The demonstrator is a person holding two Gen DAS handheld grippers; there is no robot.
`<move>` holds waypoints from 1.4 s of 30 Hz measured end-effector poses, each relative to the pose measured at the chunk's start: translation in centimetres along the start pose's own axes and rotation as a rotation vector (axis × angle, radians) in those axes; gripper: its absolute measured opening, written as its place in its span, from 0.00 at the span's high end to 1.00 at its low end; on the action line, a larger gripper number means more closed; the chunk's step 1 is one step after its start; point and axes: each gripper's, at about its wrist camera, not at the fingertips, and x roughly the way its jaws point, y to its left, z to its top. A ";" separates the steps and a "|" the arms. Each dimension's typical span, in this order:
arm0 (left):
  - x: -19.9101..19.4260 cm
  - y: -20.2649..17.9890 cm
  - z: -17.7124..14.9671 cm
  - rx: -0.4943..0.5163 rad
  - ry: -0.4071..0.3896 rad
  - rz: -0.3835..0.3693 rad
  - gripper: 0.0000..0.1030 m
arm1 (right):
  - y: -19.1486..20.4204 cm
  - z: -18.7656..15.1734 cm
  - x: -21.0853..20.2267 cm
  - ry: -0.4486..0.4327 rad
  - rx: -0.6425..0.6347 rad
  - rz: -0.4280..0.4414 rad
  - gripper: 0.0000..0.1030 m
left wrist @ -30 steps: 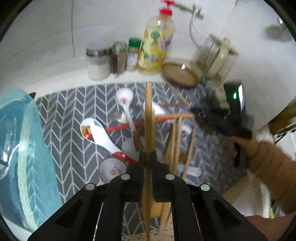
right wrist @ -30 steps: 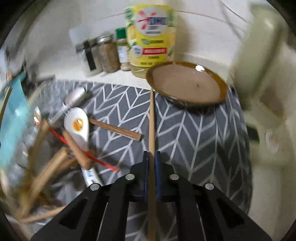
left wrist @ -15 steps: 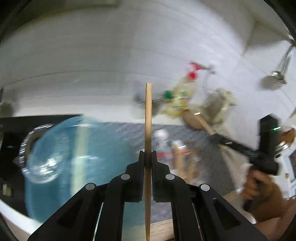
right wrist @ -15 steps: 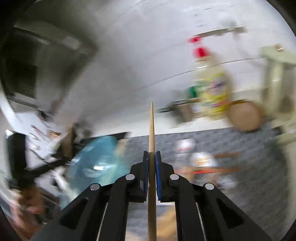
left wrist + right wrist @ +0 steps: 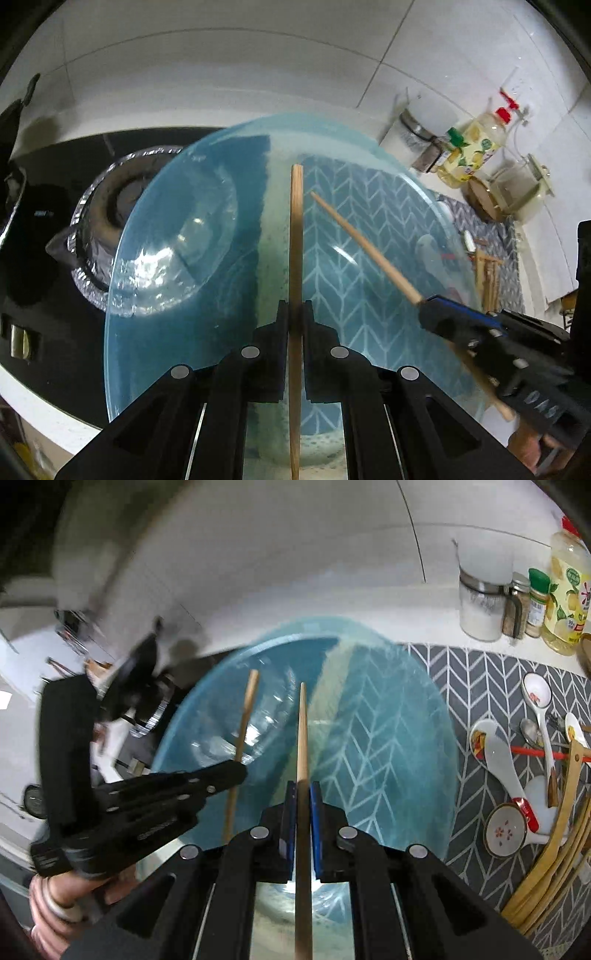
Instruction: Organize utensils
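Observation:
My left gripper [image 5: 295,306] is shut on a wooden chopstick [image 5: 296,229] and holds it over a clear blue glass bowl [image 5: 177,251]. My right gripper [image 5: 303,786] is shut on a second wooden chopstick [image 5: 303,731] above the same bowl [image 5: 388,738]. Each gripper shows in the other's view: the right one [image 5: 424,306] at the lower right, the left one [image 5: 236,771] at the left. Ceramic spoons [image 5: 495,760], metal spoons and more wooden chopsticks [image 5: 554,834] lie on the grey chevron mat [image 5: 480,664] to the right.
A foil-lined gas burner [image 5: 99,206] on a black hob sits left of the bowl. Jars [image 5: 480,605], a spice bottle and a yellow dish-soap bottle [image 5: 569,590] stand along the tiled wall. A brown saucer [image 5: 480,199] leans near a glass jug.
Both grippers have swung left from the utensil pile on the mat to above the blue bowl, each still holding its chopstick.

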 end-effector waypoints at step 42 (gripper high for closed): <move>12.9 -27.3 -2.7 0.235 0.058 -0.117 0.64 | -32.6 -7.6 -13.3 -0.181 0.150 -0.071 0.43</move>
